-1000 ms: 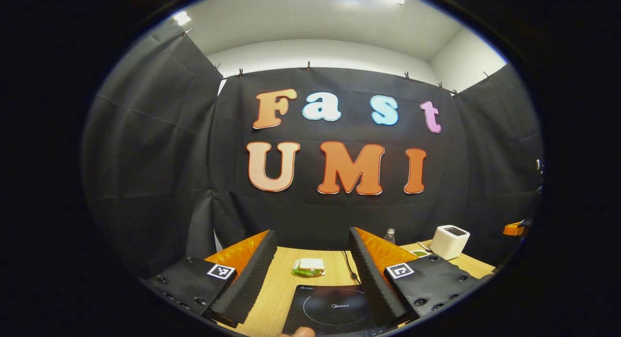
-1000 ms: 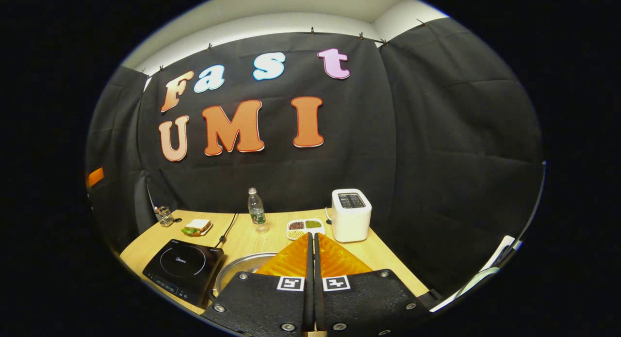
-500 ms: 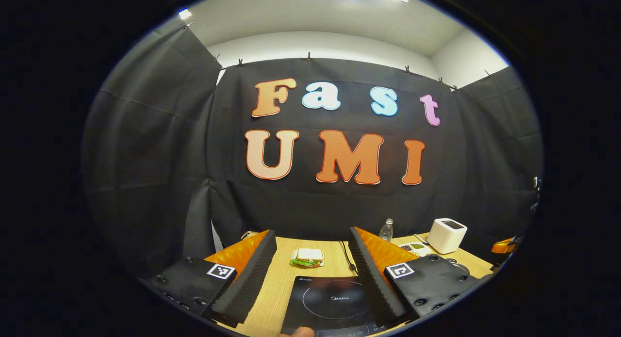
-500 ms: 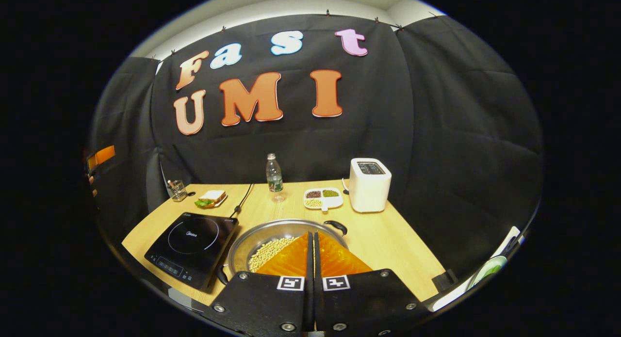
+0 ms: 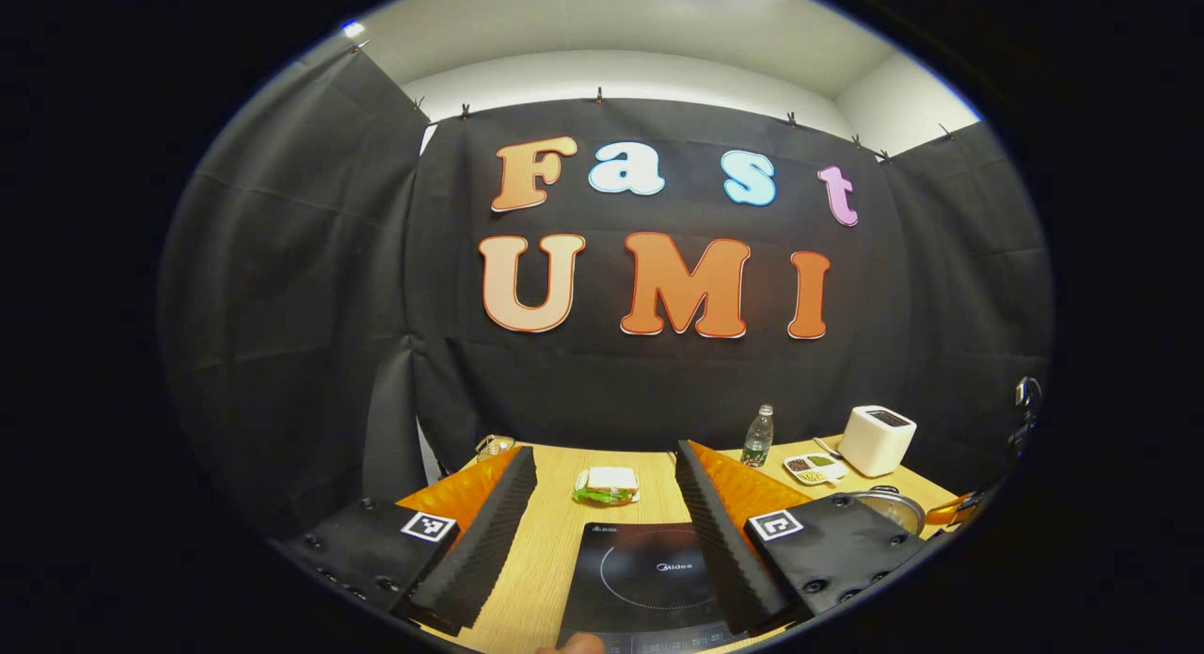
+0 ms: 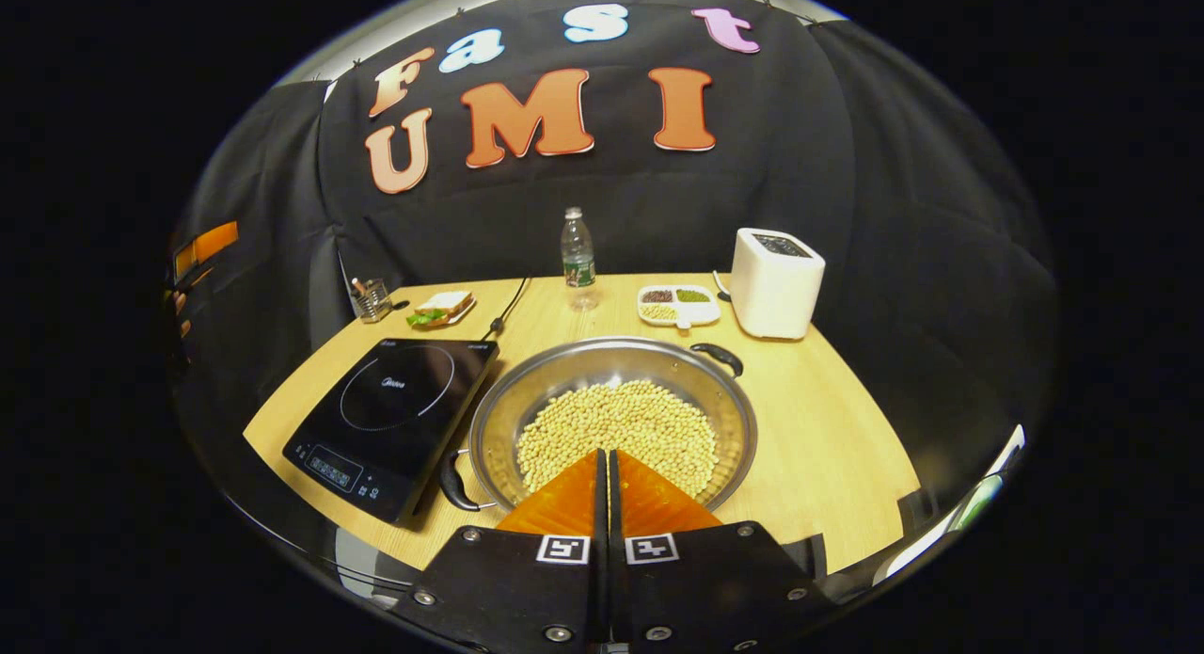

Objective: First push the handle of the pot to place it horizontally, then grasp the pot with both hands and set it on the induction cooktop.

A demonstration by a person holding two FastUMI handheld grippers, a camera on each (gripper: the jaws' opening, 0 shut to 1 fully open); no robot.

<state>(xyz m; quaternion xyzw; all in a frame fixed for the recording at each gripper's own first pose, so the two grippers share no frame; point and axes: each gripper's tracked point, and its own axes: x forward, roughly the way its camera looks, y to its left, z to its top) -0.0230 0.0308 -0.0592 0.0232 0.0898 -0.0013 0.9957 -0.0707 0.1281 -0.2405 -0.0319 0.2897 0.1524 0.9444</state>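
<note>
The pot (image 6: 613,419) of beans is sitting just beside the induction cooktop (image 6: 393,411), handles lying on a diagonal. Right gripper (image 6: 607,461) is hovering clenched and empty over it, left gripper (image 5: 602,503) gaping; best nudging that near handle (image 6: 455,480) gently sideways

From the left gripper view we look low and level across the table (image 5: 550,541) toward the back wall, close over the induction cooktop (image 5: 649,579) at 6 o'clock. From the right gripper view we look steeply down from above the pot (image 6: 611,419), cooktop at 9 o'clock. We see the cooktop, sandwich (image 5: 607,485), bottle (image 6: 578,254) and toaster (image 6: 776,282) in both.
</note>
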